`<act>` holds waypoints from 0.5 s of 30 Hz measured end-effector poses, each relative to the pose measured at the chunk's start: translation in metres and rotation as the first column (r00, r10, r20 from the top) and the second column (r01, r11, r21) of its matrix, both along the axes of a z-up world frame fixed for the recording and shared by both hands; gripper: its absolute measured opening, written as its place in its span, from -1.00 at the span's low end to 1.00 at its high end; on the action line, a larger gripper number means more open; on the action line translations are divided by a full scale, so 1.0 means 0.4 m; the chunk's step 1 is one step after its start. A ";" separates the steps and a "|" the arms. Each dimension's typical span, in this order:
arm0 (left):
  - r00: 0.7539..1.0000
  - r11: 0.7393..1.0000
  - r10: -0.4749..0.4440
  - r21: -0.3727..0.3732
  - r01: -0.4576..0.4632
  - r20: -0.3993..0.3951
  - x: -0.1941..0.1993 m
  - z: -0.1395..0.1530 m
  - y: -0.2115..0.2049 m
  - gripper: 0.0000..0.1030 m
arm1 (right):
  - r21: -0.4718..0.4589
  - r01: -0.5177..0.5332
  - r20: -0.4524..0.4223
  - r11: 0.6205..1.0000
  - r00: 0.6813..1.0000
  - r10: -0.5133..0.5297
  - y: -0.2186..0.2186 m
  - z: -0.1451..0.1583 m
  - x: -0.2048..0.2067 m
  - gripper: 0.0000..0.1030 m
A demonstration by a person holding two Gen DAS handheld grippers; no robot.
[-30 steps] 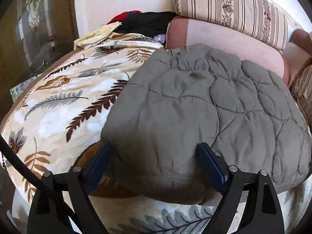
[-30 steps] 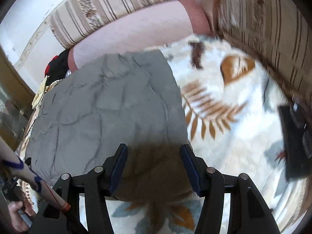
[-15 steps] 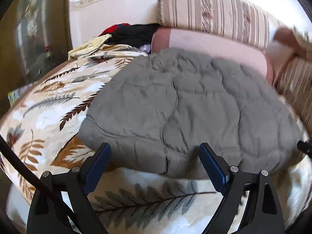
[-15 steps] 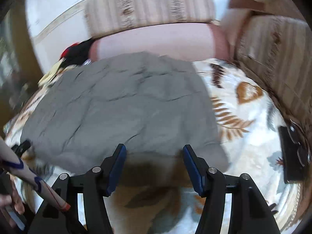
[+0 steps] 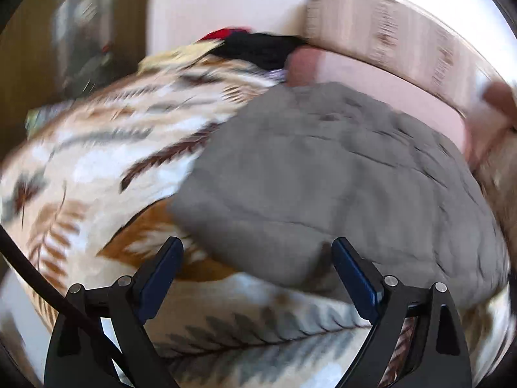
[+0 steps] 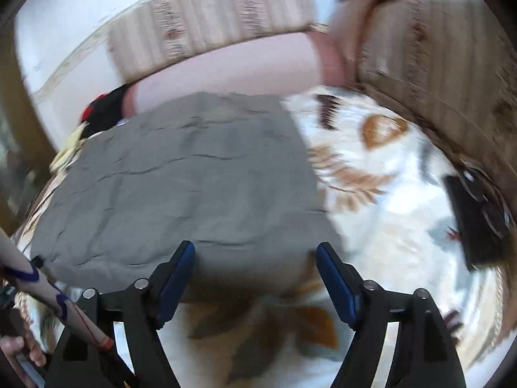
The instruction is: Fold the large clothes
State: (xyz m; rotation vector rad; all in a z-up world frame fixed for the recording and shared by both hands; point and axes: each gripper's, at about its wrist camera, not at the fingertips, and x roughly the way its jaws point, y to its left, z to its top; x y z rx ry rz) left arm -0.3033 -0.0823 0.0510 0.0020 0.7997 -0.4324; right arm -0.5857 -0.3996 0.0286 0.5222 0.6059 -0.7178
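A grey quilted jacket (image 5: 323, 177) lies folded flat on a leaf-patterned blanket (image 5: 80, 168). In the left wrist view my left gripper (image 5: 257, 255) hangs just before the jacket's near left corner, jaws wide and opening, no pad pressing on the cloth. The right wrist view shows the same jacket (image 6: 194, 187) from its right side. My right gripper (image 6: 255, 258) is at the jacket's near edge, jaws opening, the cloth's hem lying between the blue pads without being pinched. Both views are blurred by motion.
A pink cushion (image 6: 226, 68) and striped sofa back (image 6: 210, 16) stand behind the jacket. Dark and red clothes (image 5: 255, 48) are piled at the back left. A black flat object (image 6: 475, 220) lies on the blanket at the right. A person's hand and sleeve (image 6: 38, 297) hold the left gripper.
Both grippers have pulled back off the jacket's near edge and drifted sideways. The right gripper's jaws have spread much wider; the left jaws stayed wide. The jacket lies where it was let go.
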 end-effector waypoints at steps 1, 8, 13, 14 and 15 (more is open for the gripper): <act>0.998 1.000 0.006 -0.013 -0.006 -0.056 0.023 -0.019 0.005 0.81 | 0.027 0.010 -0.009 1.000 1.000 -0.010 -0.014 -0.012 -0.006 0.58; 0.995 1.000 -0.002 0.001 0.002 -0.099 0.045 -0.046 -0.008 0.81 | 0.208 0.010 -0.025 0.978 1.000 -0.005 -0.085 -0.093 0.009 0.48; 1.000 1.000 -0.023 -0.009 0.024 0.016 -0.024 0.006 -0.003 0.81 | 0.125 0.015 -0.009 0.992 1.000 -0.014 -0.042 -0.044 -0.012 0.48; 0.998 0.999 -0.038 0.002 0.037 0.042 -0.044 0.014 -0.005 0.81 | 0.101 0.011 -0.004 0.995 1.000 -0.011 -0.029 -0.033 -0.017 0.48; 0.996 0.998 -0.059 0.018 0.058 0.072 -0.074 0.021 -0.011 0.81 | 0.065 0.000 -0.007 0.998 1.000 0.001 -0.007 -0.020 -0.020 0.48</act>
